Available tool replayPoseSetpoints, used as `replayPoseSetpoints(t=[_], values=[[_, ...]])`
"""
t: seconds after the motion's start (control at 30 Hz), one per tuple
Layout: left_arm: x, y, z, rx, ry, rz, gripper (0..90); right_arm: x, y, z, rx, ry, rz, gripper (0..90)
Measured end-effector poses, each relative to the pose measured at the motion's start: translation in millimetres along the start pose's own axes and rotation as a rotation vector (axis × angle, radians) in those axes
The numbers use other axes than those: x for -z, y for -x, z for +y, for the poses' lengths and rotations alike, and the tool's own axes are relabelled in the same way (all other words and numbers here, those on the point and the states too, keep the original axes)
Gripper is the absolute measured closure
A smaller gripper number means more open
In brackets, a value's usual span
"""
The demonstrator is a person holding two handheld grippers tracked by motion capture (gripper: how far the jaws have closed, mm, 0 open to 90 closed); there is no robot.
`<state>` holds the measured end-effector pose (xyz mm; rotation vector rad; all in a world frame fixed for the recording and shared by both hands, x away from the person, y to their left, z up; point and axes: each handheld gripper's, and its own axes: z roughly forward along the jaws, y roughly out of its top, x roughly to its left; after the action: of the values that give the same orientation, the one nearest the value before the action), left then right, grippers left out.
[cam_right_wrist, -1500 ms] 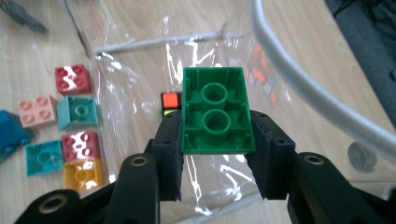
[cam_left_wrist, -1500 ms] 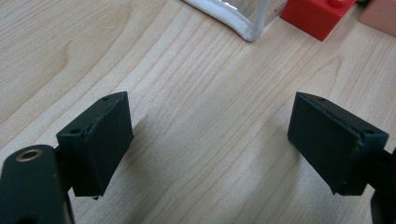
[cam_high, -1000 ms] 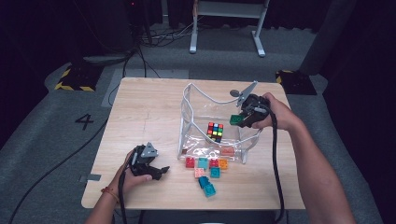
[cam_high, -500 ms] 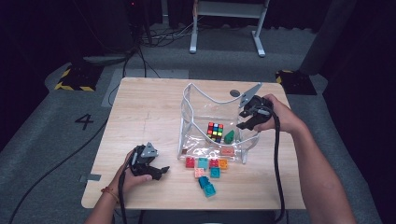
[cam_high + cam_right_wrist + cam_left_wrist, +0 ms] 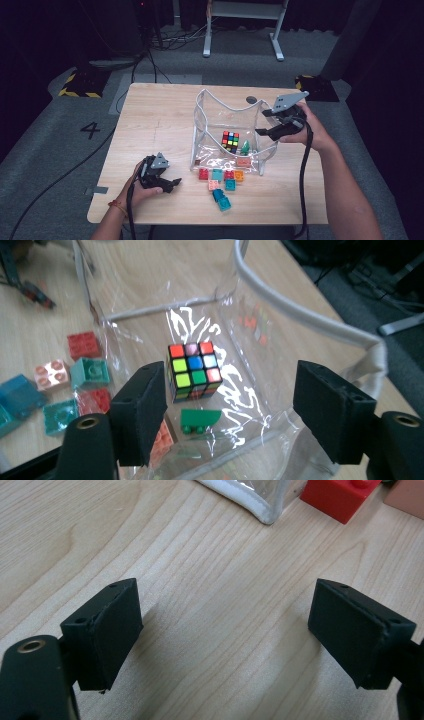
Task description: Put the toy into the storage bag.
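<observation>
High view, count: two grippers, one clear bag (image 5: 210, 107), one puzzle cube (image 5: 230, 141), one green brick (image 5: 245, 147), and about eight loose bricks (image 5: 218, 181) in red, teal, pink and orange outside the bag's front edge.
High view, surface and room: a pale wooden table (image 5: 150, 125) on grey carpet, a "4" marked on the floor at 9 o'clock of the table, a white stand at 12 o'clock, dark surroundings.
High view, right gripper (image 5: 267, 133): held over the bag's rim at 3 o'clock of the cube, jaws apart and empty; they have just been opening.
High view, left gripper (image 5: 172, 184): low over the table at 7 o'clock of the bag, jaws partly apart, nothing between them.
Left gripper view: the jaws stand apart over bare wood grain; the bag's white hem (image 5: 250, 505) and one red brick (image 5: 340, 497) lie toward 1 o'clock.
Right gripper view, green brick (image 5: 200, 420): a small wedge-shaped piece with studs showing, lying free inside the bag at 6 o'clock of the cube (image 5: 194, 369), below and between the parted jaws, touched by neither.
Right gripper view, bag: glossy clear plastic with white piping, standing open.
</observation>
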<state>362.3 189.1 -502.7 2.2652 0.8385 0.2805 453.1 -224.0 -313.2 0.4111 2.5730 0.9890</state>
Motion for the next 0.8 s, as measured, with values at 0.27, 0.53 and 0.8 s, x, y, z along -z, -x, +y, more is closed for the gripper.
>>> replayPoseSetpoints(t=[0.27,0.53,0.8], values=[[0.0,0.0,0.0,0.000,0.000,0.000,14.2,30.4,-3.9,-7.0,-0.030,0.126,-0.049,26.1],[0.0,0.0,0.0,0.000,0.000,0.000,14.2,56.5,-8.5,-27.4,-0.083,0.209,-0.104,25.4],[0.0,0.0,0.0,0.000,0.000,0.000,14.2,70.6,-14.6,-55.5,-0.130,0.250,-0.125,25.4]])
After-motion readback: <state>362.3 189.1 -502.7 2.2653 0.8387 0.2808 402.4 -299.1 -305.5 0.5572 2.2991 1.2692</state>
